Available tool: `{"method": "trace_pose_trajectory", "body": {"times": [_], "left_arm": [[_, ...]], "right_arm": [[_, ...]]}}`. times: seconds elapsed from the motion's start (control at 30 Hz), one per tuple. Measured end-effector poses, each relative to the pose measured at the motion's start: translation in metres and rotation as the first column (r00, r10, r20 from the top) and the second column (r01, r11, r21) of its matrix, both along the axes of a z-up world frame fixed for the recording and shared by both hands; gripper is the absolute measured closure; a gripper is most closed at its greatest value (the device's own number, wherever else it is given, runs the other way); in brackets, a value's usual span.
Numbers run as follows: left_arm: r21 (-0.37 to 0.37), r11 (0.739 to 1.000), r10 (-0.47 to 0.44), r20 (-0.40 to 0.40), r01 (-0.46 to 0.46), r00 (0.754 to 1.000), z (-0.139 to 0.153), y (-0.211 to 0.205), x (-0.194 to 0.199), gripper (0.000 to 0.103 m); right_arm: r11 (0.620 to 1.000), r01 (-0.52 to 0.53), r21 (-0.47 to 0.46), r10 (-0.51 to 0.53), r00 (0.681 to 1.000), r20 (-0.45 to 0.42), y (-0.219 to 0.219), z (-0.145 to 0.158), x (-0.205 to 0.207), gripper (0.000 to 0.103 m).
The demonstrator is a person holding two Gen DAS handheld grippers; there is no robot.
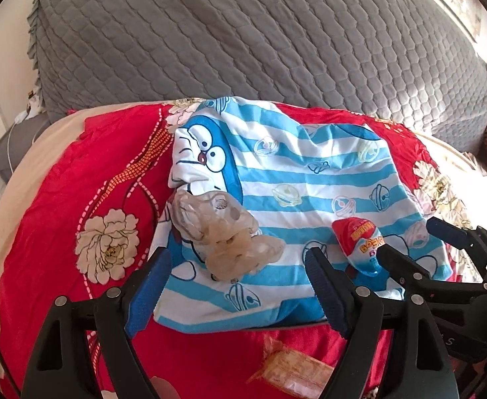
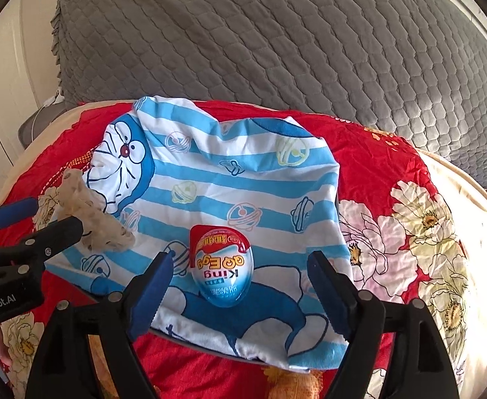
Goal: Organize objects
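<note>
both tools stand released and empty: right tool (image 2: 237, 292) over the egg-shaped candy pack (image 2: 222, 264), left tool (image 1: 233, 286) by the crumpled glove (image 1: 225, 232), both lying on the striped cloth (image 2: 243, 183) on the bed. likely between placements; next, choose another item.

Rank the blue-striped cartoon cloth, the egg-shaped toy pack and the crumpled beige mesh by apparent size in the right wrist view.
1. Blue-and-white striped cartoon cloth, by far the largest.
2. Red-and-blue egg-shaped toy pack and crumpled beige mesh: they look alike, and the mesh is partly hidden behind the left gripper, so no ranking.
</note>
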State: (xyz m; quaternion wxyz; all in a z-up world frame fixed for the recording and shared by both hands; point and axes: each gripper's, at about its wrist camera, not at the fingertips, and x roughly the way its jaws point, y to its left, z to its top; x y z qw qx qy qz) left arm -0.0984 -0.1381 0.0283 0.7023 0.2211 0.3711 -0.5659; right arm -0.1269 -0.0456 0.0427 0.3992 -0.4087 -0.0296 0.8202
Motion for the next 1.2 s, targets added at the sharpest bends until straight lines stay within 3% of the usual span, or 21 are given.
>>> {"method": "trace_pose_trajectory", "body": {"times": [1.2], "left_arm": [[-0.015,0.996,0.085,0.061,-0.085,0.994,0.017,0.066,-0.031,0.02]], "right_arm": [[0.997,-0.066,0.03,0.067,0.998,-0.021,-0.06,0.023,0.048,0.015]]}}
